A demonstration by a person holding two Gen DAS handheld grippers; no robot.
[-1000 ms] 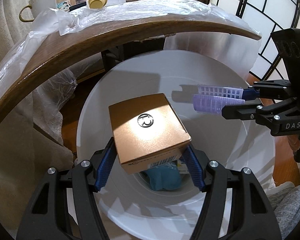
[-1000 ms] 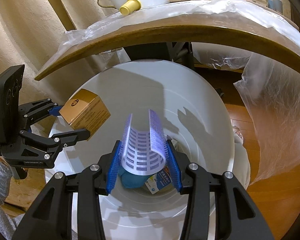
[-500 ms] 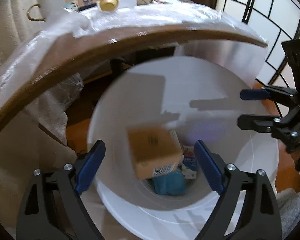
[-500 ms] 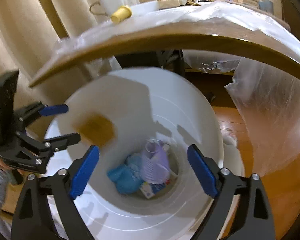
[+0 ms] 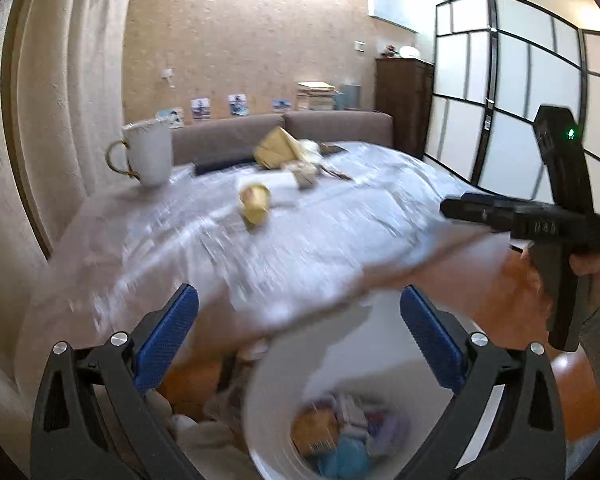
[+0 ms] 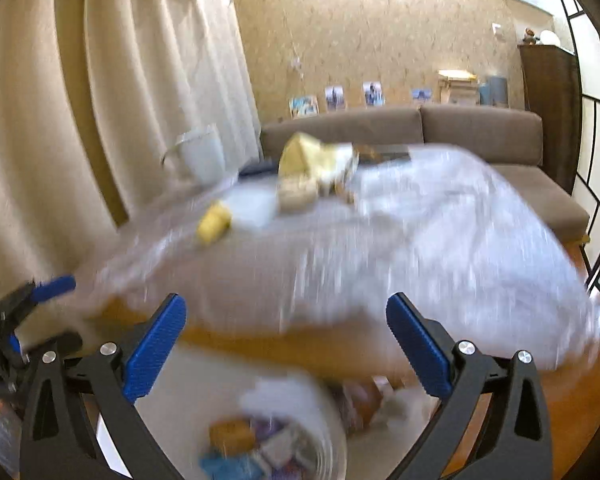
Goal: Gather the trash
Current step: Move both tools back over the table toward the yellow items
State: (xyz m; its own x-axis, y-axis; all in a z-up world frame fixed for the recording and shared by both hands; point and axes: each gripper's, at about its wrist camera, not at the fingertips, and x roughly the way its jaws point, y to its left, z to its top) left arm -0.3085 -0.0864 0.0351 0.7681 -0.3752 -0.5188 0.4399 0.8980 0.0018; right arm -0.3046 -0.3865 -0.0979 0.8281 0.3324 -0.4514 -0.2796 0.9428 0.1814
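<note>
Both tongs are opening with nothing between them: left gripper [image 5: 300,340], right gripper [image 6: 286,340]. The white bin [image 5: 268,380] sits below the near table edge [image 5: 380,276].

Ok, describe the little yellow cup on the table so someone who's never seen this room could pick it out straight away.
Find the table covered in clear plastic sheeting, in front of the brown sofa. Near its middle, beside a flat white box, the small yellow cup lies tipped on its side. The white mug with the gold handle stands upright at the left corner; the other yellowish item is crumpled paper farther back.
</note>
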